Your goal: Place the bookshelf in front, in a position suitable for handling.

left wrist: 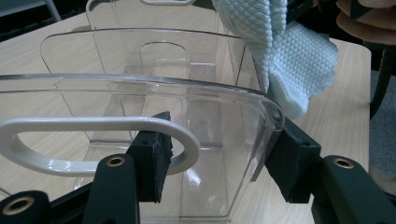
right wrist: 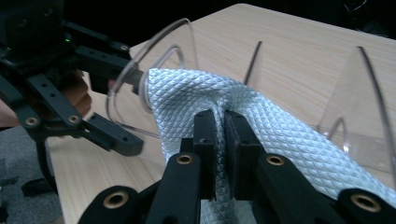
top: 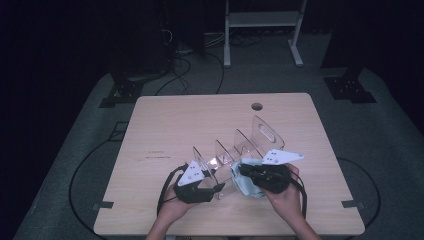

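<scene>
A clear plastic rack (top: 235, 147) with several upright dividers stands on the wooden table (top: 175, 120). My left gripper (top: 210, 187) is shut on its near end panel. In the left gripper view, one pad (left wrist: 156, 154) sits in the panel's white-rimmed handle cutout and the other presses on the panel's outer edge. My right gripper (top: 245, 172) is shut on a light blue waffle-weave cloth (top: 246, 186). The cloth (right wrist: 280, 135) is bunched between the pads and lies against the rack (right wrist: 355, 102) beside the end panel. It hangs at the upper right of the left gripper view (left wrist: 289, 60).
A round cable hole (top: 257, 106) sits near the table's far edge. Bare wood lies to the left of and behind the rack. Cables and stand feet rest on the grey floor beyond the table.
</scene>
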A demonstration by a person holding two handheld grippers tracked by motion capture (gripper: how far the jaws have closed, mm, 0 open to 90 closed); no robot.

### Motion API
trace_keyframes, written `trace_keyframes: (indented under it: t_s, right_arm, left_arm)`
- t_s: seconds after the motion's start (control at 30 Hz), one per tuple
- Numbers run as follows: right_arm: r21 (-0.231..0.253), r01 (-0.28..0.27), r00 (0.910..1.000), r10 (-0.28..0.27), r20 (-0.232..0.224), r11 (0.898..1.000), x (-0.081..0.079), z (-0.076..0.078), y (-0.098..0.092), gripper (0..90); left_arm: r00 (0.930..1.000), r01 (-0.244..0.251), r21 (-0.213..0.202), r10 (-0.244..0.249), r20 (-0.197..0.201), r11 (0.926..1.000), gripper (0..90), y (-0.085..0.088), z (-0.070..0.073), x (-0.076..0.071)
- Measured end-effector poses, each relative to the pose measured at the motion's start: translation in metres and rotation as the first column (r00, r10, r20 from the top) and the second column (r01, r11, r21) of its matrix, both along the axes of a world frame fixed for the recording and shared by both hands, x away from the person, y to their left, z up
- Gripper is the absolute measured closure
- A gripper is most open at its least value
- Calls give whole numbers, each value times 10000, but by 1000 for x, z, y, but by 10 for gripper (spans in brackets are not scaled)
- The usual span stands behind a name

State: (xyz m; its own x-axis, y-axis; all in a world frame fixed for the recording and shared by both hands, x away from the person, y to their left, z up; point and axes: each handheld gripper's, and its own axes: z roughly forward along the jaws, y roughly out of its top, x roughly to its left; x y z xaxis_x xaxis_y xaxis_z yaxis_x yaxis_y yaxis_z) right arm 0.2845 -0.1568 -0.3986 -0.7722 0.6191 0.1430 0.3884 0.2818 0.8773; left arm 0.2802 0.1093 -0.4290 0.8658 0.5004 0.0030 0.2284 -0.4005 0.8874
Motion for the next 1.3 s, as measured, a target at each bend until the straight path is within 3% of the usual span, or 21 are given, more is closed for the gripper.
trace_keyframes:
  t_s: [0.17, 0.37, 0.57, 0.77, 0.93, 1.03, 1.1, 1.2, 1.3]
  right_arm:
    - [-135, -647, 9979, 648, 44, 9978, -7, 1, 20, 833]
    - [-105, -642, 9979, 642, -17, 9979, -6, 1, 23, 833]
    - [-109, -1196, 9928, 1197, 42, 9928, -10, 1, 35, 833]
    - [49, -946, 9954, 947, -110, 9955, -7, 0, 30, 835]
    - [-16, -1276, 9918, 1275, -89, 9918, -10, 1, 38, 837]
    - [74, -1149, 9932, 1150, -160, 9933, -8, 0, 31, 837]
    - [53, -771, 9969, 772, -152, 9970, -4, 0, 19, 837]
    - [11, 111, 9999, -111, -36, 9999, 3, 0, -7, 837]
    - [143, 982, 9952, -982, -3, 9951, 12, -1, -34, 837]
  left_arm:
    - [9999, 132, 14, -132, -78, 9999, 415, 0, 0, 0]
    - [10000, 85, 48, -85, 12, 10000, 423, -1, 0, 0]
    - [9999, 97, 144, -98, 68, 9998, 450, -1, 0, -1]
    - [9999, 96, 114, -96, 63, 9999, 451, -1, -1, -1]
    - [9999, 145, 142, -145, 38, 9998, 454, -1, -1, -1]
    - [9998, 191, 133, -192, 65, 9997, 456, -1, -1, 0]
    - [9998, 215, 123, -215, 56, 9997, 456, 0, -1, 0]
    - [9996, 291, 149, -291, 36, 9995, 456, 4, 0, 0]
    - [9994, 353, 145, -353, -3, 9993, 456, 9, 1, 1]
